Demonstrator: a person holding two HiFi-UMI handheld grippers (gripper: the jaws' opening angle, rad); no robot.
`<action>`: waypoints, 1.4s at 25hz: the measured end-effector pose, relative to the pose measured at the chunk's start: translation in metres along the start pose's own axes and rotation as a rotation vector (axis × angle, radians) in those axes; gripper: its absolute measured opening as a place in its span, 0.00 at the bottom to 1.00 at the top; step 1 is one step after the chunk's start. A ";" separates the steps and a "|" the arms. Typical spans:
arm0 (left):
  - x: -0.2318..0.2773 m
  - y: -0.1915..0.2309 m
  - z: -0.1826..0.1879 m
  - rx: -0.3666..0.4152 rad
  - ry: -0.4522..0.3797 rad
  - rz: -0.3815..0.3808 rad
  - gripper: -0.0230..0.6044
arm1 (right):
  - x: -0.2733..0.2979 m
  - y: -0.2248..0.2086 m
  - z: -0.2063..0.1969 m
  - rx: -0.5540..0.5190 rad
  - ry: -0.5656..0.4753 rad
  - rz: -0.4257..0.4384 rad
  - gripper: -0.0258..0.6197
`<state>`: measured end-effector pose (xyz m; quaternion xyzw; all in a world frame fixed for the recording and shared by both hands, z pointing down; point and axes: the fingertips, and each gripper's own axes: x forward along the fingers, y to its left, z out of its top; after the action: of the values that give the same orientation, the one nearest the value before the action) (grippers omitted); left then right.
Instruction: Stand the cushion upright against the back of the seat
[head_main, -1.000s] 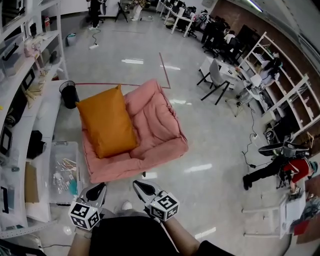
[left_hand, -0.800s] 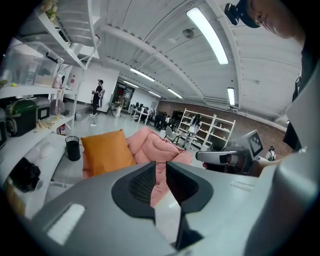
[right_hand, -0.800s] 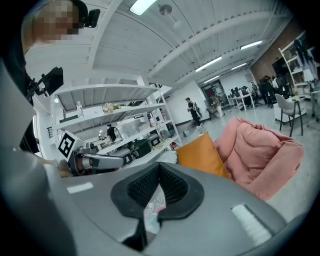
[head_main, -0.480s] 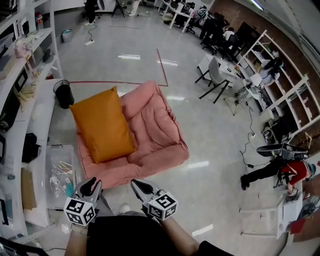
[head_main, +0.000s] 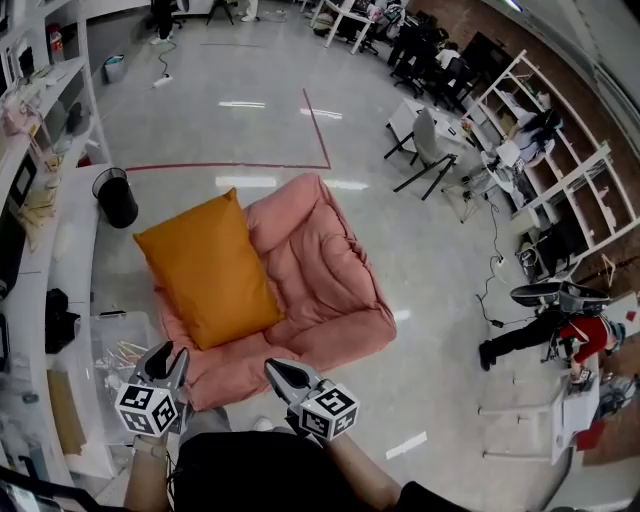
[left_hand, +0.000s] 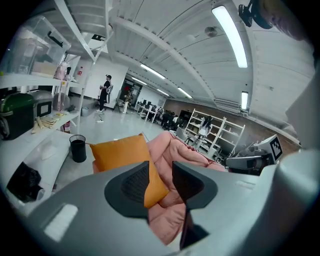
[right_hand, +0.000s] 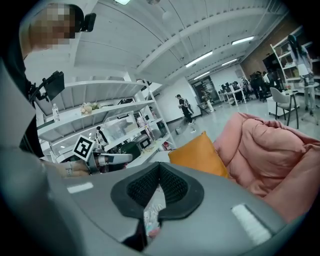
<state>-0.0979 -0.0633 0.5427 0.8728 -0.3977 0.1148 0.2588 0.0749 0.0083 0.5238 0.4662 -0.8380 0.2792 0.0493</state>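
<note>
An orange cushion (head_main: 210, 270) lies on the left half of a pink padded floor seat (head_main: 325, 265), its far corner toward the seat's back. Both grippers are short of the seat's front edge and touch nothing. My left gripper (head_main: 166, 358) has its jaws opening, with nothing between them; through their gap show the cushion (left_hand: 117, 152) and the seat (left_hand: 187, 152). My right gripper (head_main: 277, 372) is shut and empty. In the right gripper view the cushion (right_hand: 197, 155) and seat (right_hand: 265, 145) lie ahead to the right, and the left gripper (right_hand: 107, 159) is at the left.
White shelving (head_main: 40, 150) runs along the left, with a black bin (head_main: 116, 198) and a clear plastic box (head_main: 115, 350) on the floor beside it. Red tape (head_main: 240, 165) marks the floor behind the seat. Desks and chairs (head_main: 430, 140) and a person (head_main: 545, 330) are off to the right.
Both grippers have come closer to the front edge of the pink seat. The left gripper's jaws have parted. The cushion has not moved on the seat.
</note>
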 end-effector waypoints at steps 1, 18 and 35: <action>0.006 0.013 0.004 -0.007 0.005 0.002 0.28 | 0.009 -0.001 0.003 0.004 0.002 -0.009 0.05; 0.139 0.223 0.032 -0.074 0.122 0.117 0.46 | 0.137 -0.002 0.045 0.153 -0.005 -0.122 0.05; 0.251 0.346 0.010 0.053 0.332 0.214 0.59 | 0.221 0.006 0.034 0.155 0.133 -0.117 0.05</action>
<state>-0.1935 -0.4183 0.7609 0.8012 -0.4366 0.2945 0.2841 -0.0475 -0.1730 0.5686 0.4972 -0.7802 0.3699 0.0849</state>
